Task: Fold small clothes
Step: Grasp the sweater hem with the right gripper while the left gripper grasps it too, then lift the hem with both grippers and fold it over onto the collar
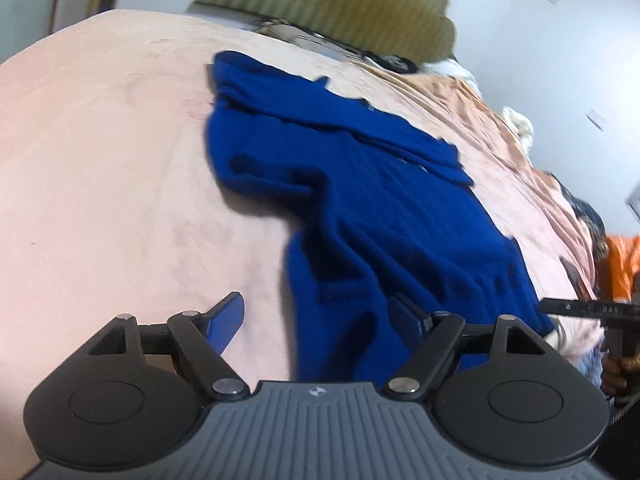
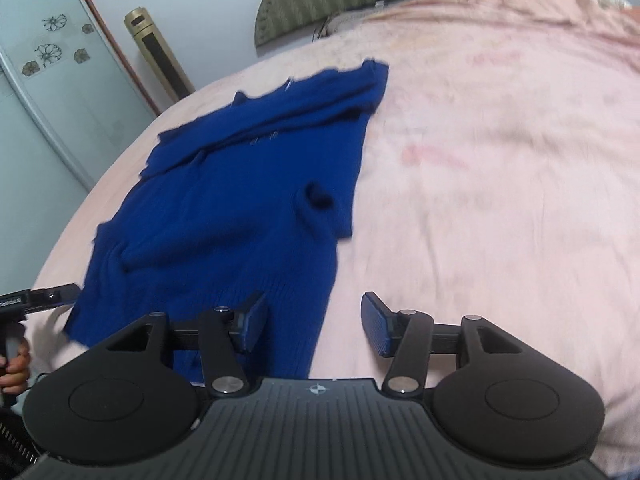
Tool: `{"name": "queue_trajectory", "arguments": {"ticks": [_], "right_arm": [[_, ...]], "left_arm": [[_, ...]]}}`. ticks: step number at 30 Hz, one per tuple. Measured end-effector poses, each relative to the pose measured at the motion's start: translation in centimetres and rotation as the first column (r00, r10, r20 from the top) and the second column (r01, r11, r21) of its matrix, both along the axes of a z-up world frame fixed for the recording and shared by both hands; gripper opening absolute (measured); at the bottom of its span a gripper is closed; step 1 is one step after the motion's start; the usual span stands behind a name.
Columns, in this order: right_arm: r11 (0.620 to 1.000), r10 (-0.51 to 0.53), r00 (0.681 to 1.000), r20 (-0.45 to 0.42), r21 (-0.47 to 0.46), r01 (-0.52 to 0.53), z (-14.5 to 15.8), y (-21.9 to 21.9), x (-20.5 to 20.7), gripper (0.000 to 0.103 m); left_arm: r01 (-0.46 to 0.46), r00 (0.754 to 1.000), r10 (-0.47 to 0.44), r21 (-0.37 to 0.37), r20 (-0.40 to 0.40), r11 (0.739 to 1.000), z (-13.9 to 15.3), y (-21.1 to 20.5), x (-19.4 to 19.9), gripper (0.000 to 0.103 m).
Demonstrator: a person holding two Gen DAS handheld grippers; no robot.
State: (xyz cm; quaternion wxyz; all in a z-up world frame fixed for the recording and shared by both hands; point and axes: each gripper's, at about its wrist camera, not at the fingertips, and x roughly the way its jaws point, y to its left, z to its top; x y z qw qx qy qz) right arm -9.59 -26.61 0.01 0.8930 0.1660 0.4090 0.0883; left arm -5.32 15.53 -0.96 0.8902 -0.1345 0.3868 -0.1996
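A blue knit sweater (image 1: pixel 360 200) lies spread and rumpled on a pink bedspread (image 1: pixel 100 160); it also shows in the right wrist view (image 2: pixel 224 200). My left gripper (image 1: pixel 320 316) is open and empty, hovering over the sweater's near hem, its left finger over bare bedspread and its right finger over the cloth. My right gripper (image 2: pixel 316 324) is open and empty over the hem's other near corner, its left finger over the cloth. Each gripper shows at the edge of the other's view: the right one (image 1: pixel 580 308), the left one (image 2: pixel 40 296).
An olive striped headboard (image 1: pixel 332 4) stands at the far end of the bed. An orange garment (image 1: pixel 620 264) and other clothes lie at the bed's right edge. A gold tower appliance (image 2: pixel 160 52) and a glass door (image 2: pixel 52 100) stand by the wall.
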Motion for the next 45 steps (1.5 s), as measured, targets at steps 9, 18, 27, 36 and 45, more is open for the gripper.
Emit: {"name": "queue_trajectory", "arguments": {"ticks": [9,18,27,36,45], "right_arm": [[0.974,0.133,0.991,0.034,-0.190,-0.124,-0.1,6.3,0.2,0.023],[0.985,0.155,0.984,0.083,-0.082,-0.148,1.3,5.4,0.5,0.013],[0.984,0.159,0.955,0.250,0.043,-0.175,7.1,4.3,-0.5,0.013],[0.986,0.131,0.922,0.363,0.051,-0.160,9.9,3.8,-0.5,0.013],[0.989,0.075,0.896,0.437,0.082,-0.122,11.5,2.8,0.7,0.013]], "left_arm": [[0.103,0.985,-0.118,0.112,0.127,0.988,-0.8,-5.4,-1.4,0.080],[0.086,0.995,-0.088,0.045,0.055,0.995,-0.1,-3.9,-0.8,0.015],[0.112,0.950,-0.112,0.018,0.291,0.994,5.2,-4.1,-4.0,0.014],[0.016,0.943,0.004,-0.057,0.334,0.998,7.1,-2.2,-3.6,0.014],[-0.031,0.897,0.083,-0.126,0.434,0.991,9.8,-1.8,-2.3,0.014]]}}
